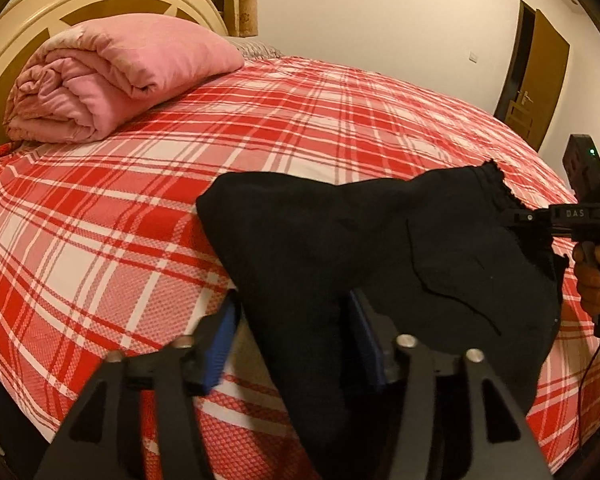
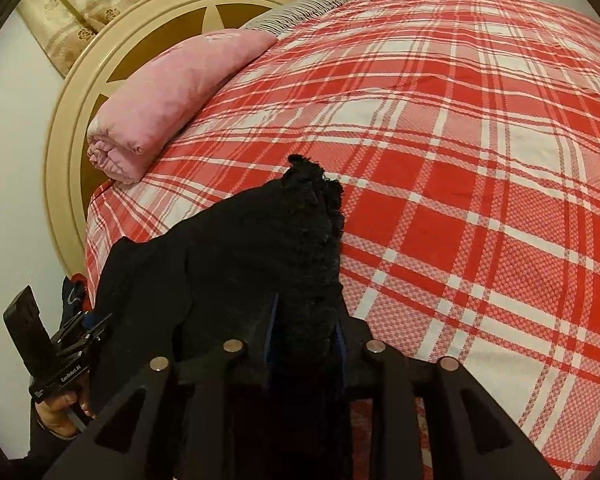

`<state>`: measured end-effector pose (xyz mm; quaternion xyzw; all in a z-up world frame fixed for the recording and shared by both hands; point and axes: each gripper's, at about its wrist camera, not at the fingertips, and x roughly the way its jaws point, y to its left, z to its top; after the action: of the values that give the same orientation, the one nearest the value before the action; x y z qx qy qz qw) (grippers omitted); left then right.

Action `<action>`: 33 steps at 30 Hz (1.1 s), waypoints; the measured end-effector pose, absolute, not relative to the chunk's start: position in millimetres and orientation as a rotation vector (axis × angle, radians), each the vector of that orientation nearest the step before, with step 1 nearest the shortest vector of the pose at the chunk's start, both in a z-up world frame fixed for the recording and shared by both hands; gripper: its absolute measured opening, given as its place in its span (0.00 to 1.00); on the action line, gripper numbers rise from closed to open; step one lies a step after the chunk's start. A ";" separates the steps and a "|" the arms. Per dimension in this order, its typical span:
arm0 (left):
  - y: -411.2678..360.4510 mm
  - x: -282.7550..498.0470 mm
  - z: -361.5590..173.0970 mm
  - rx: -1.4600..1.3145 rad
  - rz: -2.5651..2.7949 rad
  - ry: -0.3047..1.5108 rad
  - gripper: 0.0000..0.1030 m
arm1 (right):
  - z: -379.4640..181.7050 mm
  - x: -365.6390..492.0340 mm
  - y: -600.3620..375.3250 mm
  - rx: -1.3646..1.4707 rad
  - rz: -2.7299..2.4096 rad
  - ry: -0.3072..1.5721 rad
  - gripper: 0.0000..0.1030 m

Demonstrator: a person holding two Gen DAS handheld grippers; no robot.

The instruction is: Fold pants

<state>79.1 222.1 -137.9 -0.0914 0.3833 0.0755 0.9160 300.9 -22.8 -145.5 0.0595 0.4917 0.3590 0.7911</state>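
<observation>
The black pants [image 1: 380, 248] hang bunched above the red plaid bed [image 1: 120, 208]. My right gripper [image 2: 306, 326] is shut on the frilled waistband [image 2: 312, 208], which sticks up between its fingers. In the left wrist view that same right gripper [image 1: 516, 216] pinches the waistband's edge at the far right. My left gripper [image 1: 294, 338] stands open: the fabric passes between its blue pads [image 1: 224, 336], lying against the right pad, with a strip of bed showing beside the left one. The right wrist view shows the left gripper [image 2: 96, 320] at the pants' lower left edge.
A rolled pink quilt [image 1: 112, 76] lies by the cream round headboard [image 1: 100, 0]. Plaid bedding [image 2: 480, 160] stretches wide to the right. A brown door [image 1: 540, 68] stands in the far wall. A person's hand [image 1: 592, 280] holds the right gripper's handle.
</observation>
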 end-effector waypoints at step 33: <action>110.7 -49.1 -28.5 -0.096 0.089 0.570 0.98 | 0.0 39.2 -160.7 -0.027 0.507 0.557 0.65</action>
<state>-49.1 110.7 -28.5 -0.0472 0.2808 0.0440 0.9576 39.2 -160.7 0.0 -0.0133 0.2719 0.2476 0.9298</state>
